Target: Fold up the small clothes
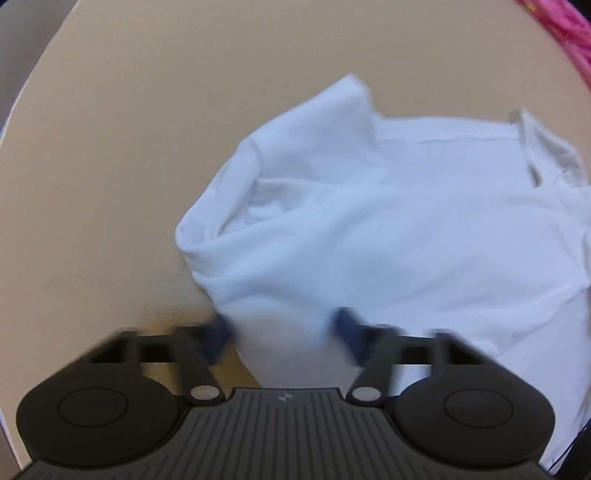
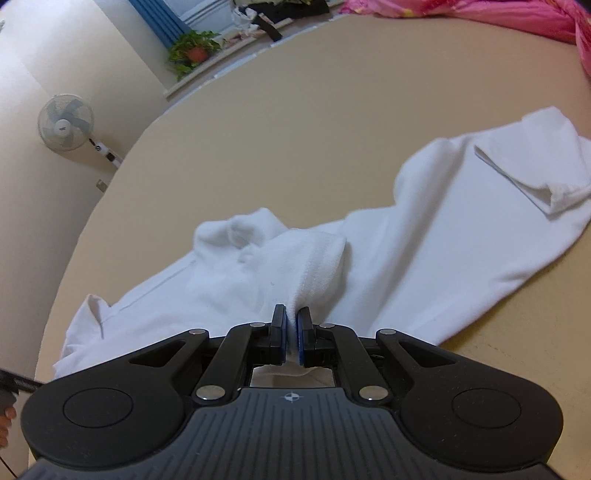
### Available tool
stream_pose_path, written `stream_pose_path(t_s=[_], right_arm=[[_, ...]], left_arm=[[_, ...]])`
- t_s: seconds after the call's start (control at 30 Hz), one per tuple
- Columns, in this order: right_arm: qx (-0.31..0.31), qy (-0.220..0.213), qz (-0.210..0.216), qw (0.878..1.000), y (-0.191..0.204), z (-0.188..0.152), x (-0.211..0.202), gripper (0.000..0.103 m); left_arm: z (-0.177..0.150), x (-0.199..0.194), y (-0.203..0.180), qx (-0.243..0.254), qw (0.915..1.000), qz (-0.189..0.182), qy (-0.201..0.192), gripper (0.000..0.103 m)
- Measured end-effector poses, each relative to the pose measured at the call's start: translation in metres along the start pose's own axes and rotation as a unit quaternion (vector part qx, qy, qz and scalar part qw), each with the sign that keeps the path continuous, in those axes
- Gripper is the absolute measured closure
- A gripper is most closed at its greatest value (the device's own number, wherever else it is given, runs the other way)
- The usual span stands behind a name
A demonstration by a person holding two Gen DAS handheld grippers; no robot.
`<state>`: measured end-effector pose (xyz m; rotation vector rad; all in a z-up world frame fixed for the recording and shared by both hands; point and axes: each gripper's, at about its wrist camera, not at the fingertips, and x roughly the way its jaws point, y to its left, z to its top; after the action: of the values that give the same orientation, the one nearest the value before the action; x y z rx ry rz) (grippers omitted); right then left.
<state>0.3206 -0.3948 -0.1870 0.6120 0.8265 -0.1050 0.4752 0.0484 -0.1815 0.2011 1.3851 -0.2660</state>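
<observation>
A white shirt (image 1: 406, 221) lies crumpled on the round beige table (image 1: 110, 166). In the left wrist view my left gripper (image 1: 282, 332) points straight down over the shirt's near edge. Its blue pads are blurred and stand well apart, one beside the hem and one over the cloth. A smooth hump of shirt fills the gap, and I see no pinch. In the right wrist view my right gripper (image 2: 291, 314) is shut on a raised fold of the shirt (image 2: 424, 258), which bunches up just ahead of the pads. A folded sleeve (image 2: 535, 173) lies at the far right.
Pink fabric (image 2: 480, 14) lies along the table's far right rim and also shows as pink fabric (image 1: 561, 33) in the left wrist view. Beyond the table (image 2: 295, 129) stand a fan (image 2: 64, 123) and a potted plant (image 2: 192, 50). A hand (image 2: 5, 417) shows at the lower left.
</observation>
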Motion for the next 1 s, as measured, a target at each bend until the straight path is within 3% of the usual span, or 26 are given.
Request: stream_pose_path(t_s=[0.03,0.17,0.27,0.33,0.43,0.47,0.53,0.6,0.7,0.73,0.77,0.8,0.87,0.93,1.0], right_arm=[[-0.003,0.001,-0.002,1.000,0.000,0.001,0.000,0.098],[-0.021,0.000,0.032,0.999,0.016,0.002,-0.020,0.098],[-0.041,-0.005,0.043,0.998,0.027,0.001,-0.030,0.098],[-0.055,0.001,0.017,0.998,0.028,-0.003,-0.022,0.098],[-0.053,0.024,-0.035,0.998,0.016,-0.010,0.001,0.080],[-0.036,0.024,-0.029,0.999,0.010,-0.011,0.002,0.076],[0.002,0.018,-0.004,1.000,-0.001,-0.010,-0.004,0.072],[0.034,0.013,0.017,0.999,-0.007,-0.011,-0.011,0.061],[0.058,0.023,0.049,0.997,-0.009,-0.018,-0.017,0.061],[0.046,0.032,0.056,0.997,-0.005,-0.022,-0.016,0.066],[0.022,0.038,0.050,0.998,0.002,-0.026,-0.014,0.084],[-0.008,0.044,0.036,0.998,0.010,-0.030,-0.012,0.092],[-0.045,0.037,0.021,0.998,0.023,-0.032,-0.016,0.092],[-0.048,0.030,0.016,0.998,0.028,-0.028,-0.021,0.092],[-0.058,0.031,-0.010,0.998,0.025,-0.024,-0.019,0.086]], left_arm=[[-0.003,-0.007,-0.001,0.005,1.0000,0.003,-0.004,0.091],[-0.007,-0.023,0.028,-0.005,0.9999,-0.012,-0.009,0.091],[-0.002,-0.014,0.039,-0.017,0.9989,0.042,-0.011,0.092],[-0.003,-0.003,0.058,-0.065,0.9976,0.021,0.008,0.091],[-0.013,-0.014,0.048,-0.062,0.9977,0.019,-0.017,0.090],[-0.019,-0.022,0.039,-0.047,0.9984,0.014,-0.027,0.084],[-0.032,-0.036,0.025,-0.029,0.9985,-0.015,-0.043,0.036],[-0.048,-0.046,0.016,-0.026,0.9972,-0.026,-0.065,0.016],[-0.050,-0.036,-0.022,-0.002,0.9981,-0.033,-0.053,0.017],[-0.053,-0.025,-0.028,0.007,0.9991,-0.016,-0.038,0.035],[-0.054,-0.012,-0.032,0.020,0.9996,0.010,-0.020,0.055],[-0.056,-0.003,-0.037,0.033,0.9990,0.032,-0.006,0.067],[-0.057,-0.009,-0.035,0.027,0.9990,0.031,-0.014,0.076],[-0.060,-0.015,-0.031,0.018,0.9988,0.041,-0.018,0.078],[-0.062,-0.015,-0.024,0.002,0.9991,0.039,-0.014,0.065]])
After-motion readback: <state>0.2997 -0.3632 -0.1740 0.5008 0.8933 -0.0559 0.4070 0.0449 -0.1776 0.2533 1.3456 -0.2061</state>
